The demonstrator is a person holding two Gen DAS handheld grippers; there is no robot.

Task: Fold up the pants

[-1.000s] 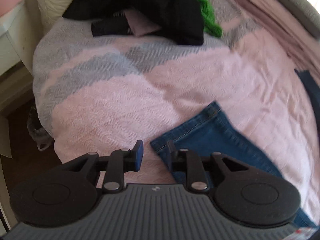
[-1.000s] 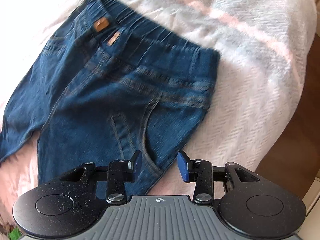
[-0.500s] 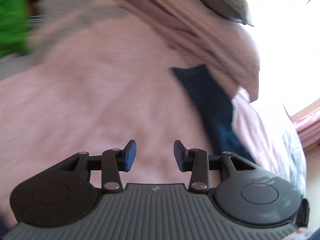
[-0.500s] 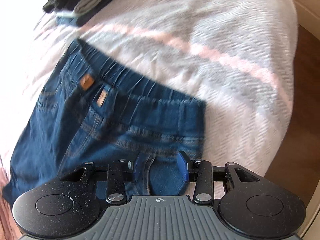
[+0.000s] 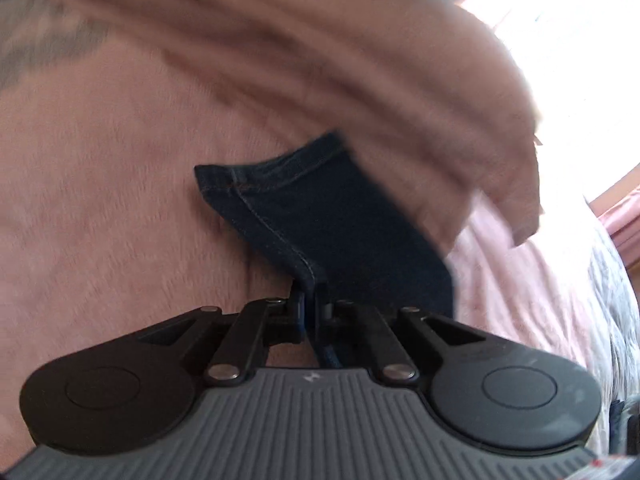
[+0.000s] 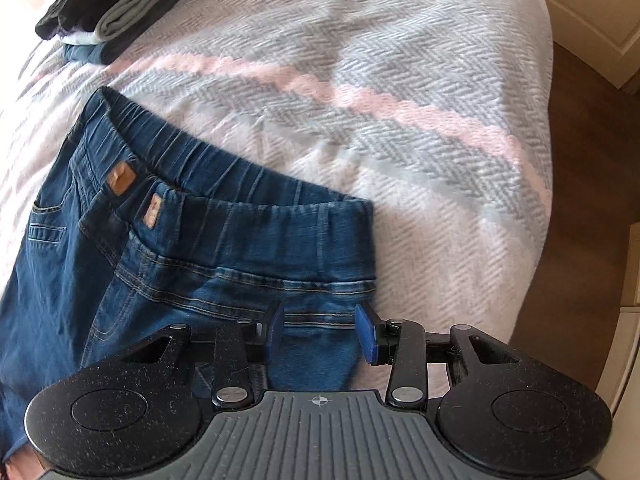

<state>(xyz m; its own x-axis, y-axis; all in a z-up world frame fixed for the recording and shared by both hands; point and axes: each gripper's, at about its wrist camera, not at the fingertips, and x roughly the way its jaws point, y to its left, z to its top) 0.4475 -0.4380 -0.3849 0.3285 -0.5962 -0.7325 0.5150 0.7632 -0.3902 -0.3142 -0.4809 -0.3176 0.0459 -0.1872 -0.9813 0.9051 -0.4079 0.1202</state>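
A: What do you see, biggest first?

B: The blanket carries my jeans, dark blue denim with an elastic waist. My left gripper pinches a leg seam (blurry there); my right gripper gapes over the waistband.

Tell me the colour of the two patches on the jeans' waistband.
Tan brown patches, clearest in the right wrist view.

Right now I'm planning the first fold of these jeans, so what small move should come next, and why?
Probably close the right gripper on the waistband. Its fingers are open just over the denim below the waist corner, gripping nothing, while the left gripper is already shut on the seam edge of the jeans leg. With both ends held, the leg could be carried towards the waist.
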